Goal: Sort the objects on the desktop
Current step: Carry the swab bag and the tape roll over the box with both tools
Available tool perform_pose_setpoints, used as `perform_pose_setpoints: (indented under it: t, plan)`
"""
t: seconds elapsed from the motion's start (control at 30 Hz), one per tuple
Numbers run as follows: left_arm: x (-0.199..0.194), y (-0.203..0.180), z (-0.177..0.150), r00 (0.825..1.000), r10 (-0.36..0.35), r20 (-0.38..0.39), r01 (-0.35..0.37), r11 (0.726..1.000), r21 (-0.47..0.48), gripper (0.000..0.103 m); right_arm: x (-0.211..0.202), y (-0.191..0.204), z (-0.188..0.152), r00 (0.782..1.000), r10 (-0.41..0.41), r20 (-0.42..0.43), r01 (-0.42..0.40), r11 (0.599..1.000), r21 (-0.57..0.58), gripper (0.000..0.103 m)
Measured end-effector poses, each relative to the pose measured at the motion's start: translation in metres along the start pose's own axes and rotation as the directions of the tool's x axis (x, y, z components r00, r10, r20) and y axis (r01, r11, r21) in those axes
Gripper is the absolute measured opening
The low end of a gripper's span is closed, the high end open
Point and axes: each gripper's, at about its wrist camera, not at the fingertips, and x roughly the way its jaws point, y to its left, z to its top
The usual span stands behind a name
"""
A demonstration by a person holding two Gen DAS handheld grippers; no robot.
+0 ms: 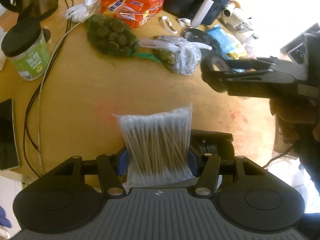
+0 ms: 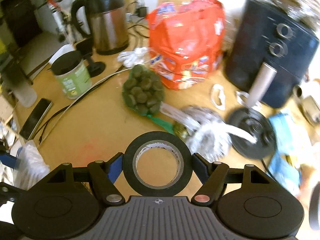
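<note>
**Both claws loaded above the desk**

The bag of cotton swabs (image 1: 158, 148) stands upright between the blue pads of the left gripper (image 1: 158, 160), pinched at its lower half with the top of the bag reaching forward past the fingertips. The jaws are closed in just to the width of the bag, which bulges slightly above the pinch; a soft packet like this is best held low and across its narrow side, so the swabs stay bundled.

The roll of black tape (image 2: 158, 164) sits flat-on to the camera in the right gripper (image 2: 158, 165), its rim caught on either side by the pads, the jaws drawn in to the roll's full width. Gripping across the diameter keeps the ring from pivoting.

Ahead of both claws lies bare wooden desk (image 1: 84, 100). Farther forward is the clutter: a green net bag of dark discs (image 2: 143, 89), a knotted clear bag (image 1: 180, 58), the orange bag (image 2: 186, 42), a green-labelled jar (image 1: 28, 54) to the left, a kettle (image 2: 106, 20) and a dark blue air fryer (image 2: 272, 48) at the back.

Where either item is bound for, the views do not show.
</note>
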Motion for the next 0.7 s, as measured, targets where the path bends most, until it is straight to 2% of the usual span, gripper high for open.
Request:
perform_pose_setpoints:
  t: [0.3, 0.7]
  plan:
    - [0.002, -0.009, 0.005, 1.000, -0.003, -0.007, 0.003, 0.999, 0.051, 0.056, -0.029, -0.010, -0.028, 0.997, -0.069, -0.043, 0.075, 0.983, 0.170, 0.075]
    - [0.004, -0.022, 0.005, 1.000, -0.002, -0.016, 0.004, 0.996, 0.092, 0.056, -0.054, -0.007, -0.066, 0.995, -0.076, -0.071, 0.093, 0.958, 0.271, 0.075]
